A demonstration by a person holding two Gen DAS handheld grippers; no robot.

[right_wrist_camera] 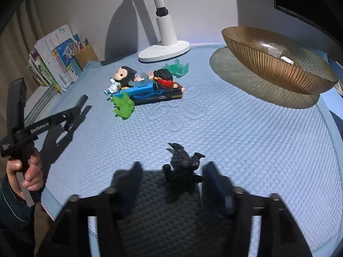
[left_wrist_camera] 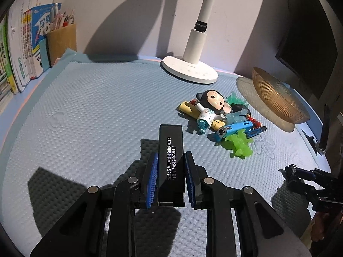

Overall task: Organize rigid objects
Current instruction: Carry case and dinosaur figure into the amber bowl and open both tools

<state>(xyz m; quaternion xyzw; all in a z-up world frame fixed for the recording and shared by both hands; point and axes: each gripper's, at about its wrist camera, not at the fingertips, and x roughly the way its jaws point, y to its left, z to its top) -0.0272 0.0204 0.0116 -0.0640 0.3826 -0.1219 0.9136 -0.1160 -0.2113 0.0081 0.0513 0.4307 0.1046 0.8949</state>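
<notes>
My left gripper (left_wrist_camera: 171,157) is shut on a black box with white print (left_wrist_camera: 170,147) and holds it above the blue mat (left_wrist_camera: 96,111). A pile of toys lies beyond it: a monkey figure (left_wrist_camera: 211,107), a blue utility knife (left_wrist_camera: 234,129), a green dinosaur (left_wrist_camera: 240,145) and a yellow bar (left_wrist_camera: 188,108). My right gripper (right_wrist_camera: 171,177) is open, and a black dinosaur figure (right_wrist_camera: 182,167) lies on the mat between its fingers. The pile also shows in the right wrist view, with the monkey figure (right_wrist_camera: 123,76) and a doll in red (right_wrist_camera: 166,79).
A ribbed amber bowl (right_wrist_camera: 276,64) holding small white items stands at the right. A white lamp base (left_wrist_camera: 189,69) stands at the back. Books (left_wrist_camera: 21,49) and a pencil holder (left_wrist_camera: 62,39) stand at the left back. A dark monitor (left_wrist_camera: 308,40) is at the far right.
</notes>
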